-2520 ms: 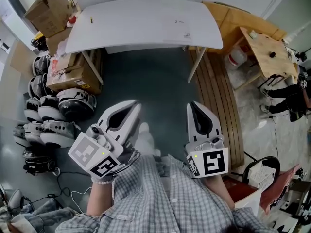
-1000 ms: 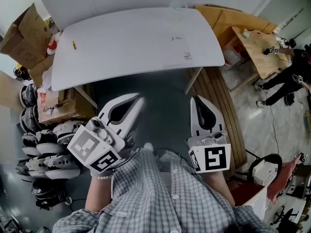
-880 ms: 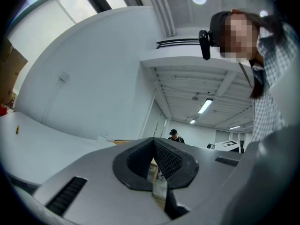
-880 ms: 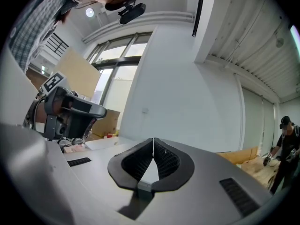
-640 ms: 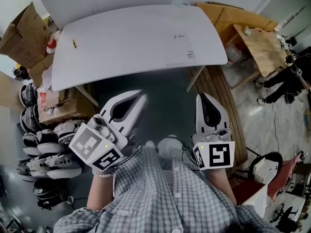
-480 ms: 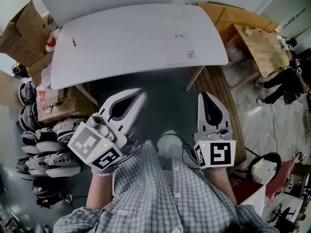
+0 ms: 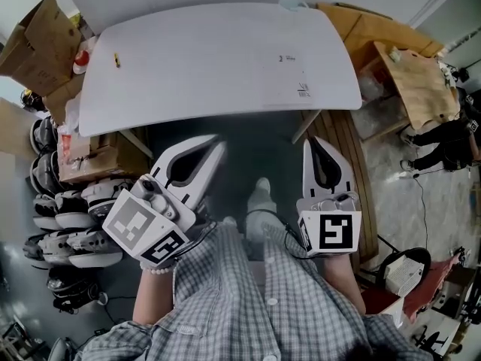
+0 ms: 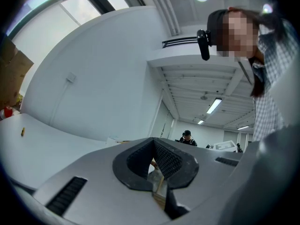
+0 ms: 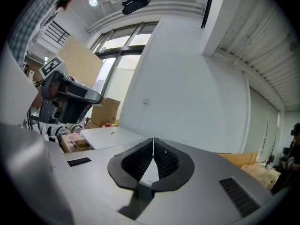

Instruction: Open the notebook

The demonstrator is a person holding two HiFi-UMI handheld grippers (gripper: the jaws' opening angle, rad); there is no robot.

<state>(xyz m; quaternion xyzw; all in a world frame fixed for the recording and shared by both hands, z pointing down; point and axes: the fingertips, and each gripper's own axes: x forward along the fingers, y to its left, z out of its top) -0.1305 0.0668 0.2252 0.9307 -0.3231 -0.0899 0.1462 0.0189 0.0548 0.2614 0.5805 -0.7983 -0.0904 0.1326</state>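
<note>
A white table (image 7: 210,59) stands ahead of me; I can make out no notebook on it, only small printed marks (image 7: 303,91) and a tiny yellow object (image 7: 116,59). My left gripper (image 7: 218,143) hangs over the dark floor, short of the table's near edge, shut with nothing in it. My right gripper (image 7: 314,140) is beside it, also shut and empty. The left gripper view shows the left gripper (image 8: 153,140) with its pads closed and the table (image 8: 42,139) low at the left. The right gripper view shows the right gripper (image 9: 153,139) with its pads meeting and the table (image 9: 110,136) beyond.
Cardboard boxes (image 7: 34,28) and a row of white and black helmets (image 7: 64,216) crowd the floor left of the table. A wooden slatted platform (image 7: 353,164) and a wooden bench (image 7: 417,81) lie at the right, with a person in dark clothes (image 7: 451,138) beyond.
Both grippers, still shut, have moved a little forward toward the table. The person's foot has stepped forward between them, and the table sits slightly nearer in view.
</note>
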